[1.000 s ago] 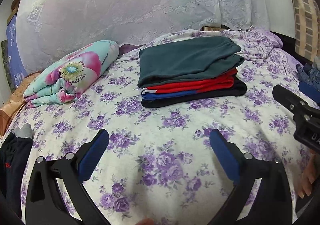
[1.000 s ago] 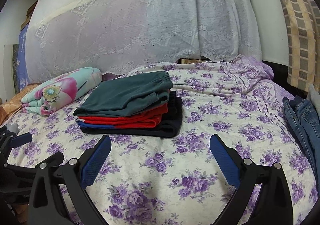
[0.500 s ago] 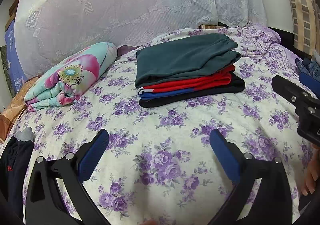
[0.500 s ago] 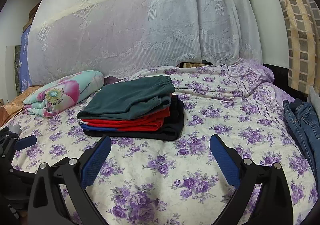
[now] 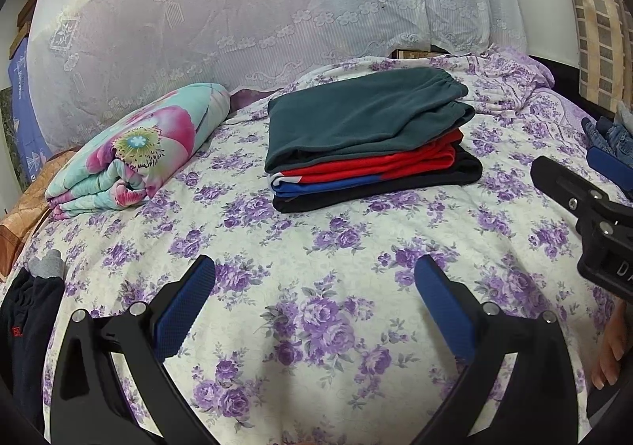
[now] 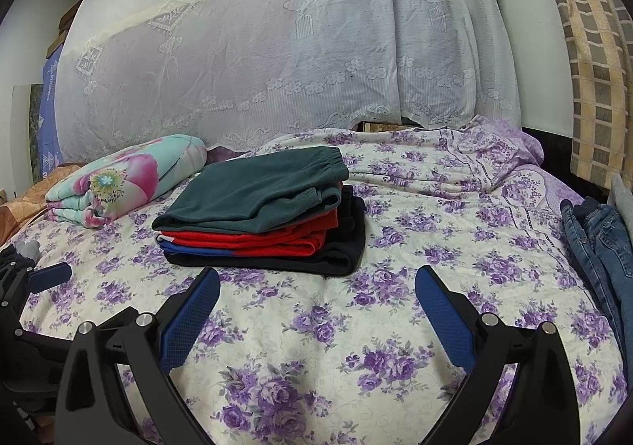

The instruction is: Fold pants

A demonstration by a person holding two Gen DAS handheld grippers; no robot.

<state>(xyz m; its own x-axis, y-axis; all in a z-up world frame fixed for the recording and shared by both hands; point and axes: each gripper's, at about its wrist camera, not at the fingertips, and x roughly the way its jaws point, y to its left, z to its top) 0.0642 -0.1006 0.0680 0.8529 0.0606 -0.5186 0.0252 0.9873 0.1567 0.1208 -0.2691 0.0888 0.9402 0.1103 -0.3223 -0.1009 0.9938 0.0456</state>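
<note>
A stack of folded pants, dark green on top of red, blue and black ones, lies mid-bed; it also shows in the right wrist view. Blue jeans lie unfolded at the bed's right edge. Dark pants lie at the left edge. My left gripper is open and empty above the floral sheet, in front of the stack. My right gripper is open and empty, just in front of the stack. The right gripper's body shows at the right of the left wrist view.
A folded floral quilt lies at the back left of the bed. A white lace curtain hangs behind the bed. A checked curtain hangs at the right. The purple-flowered sheet covers the bed.
Both grippers have drawn back and risen slightly from the stack, staying open. The stack has not moved.
</note>
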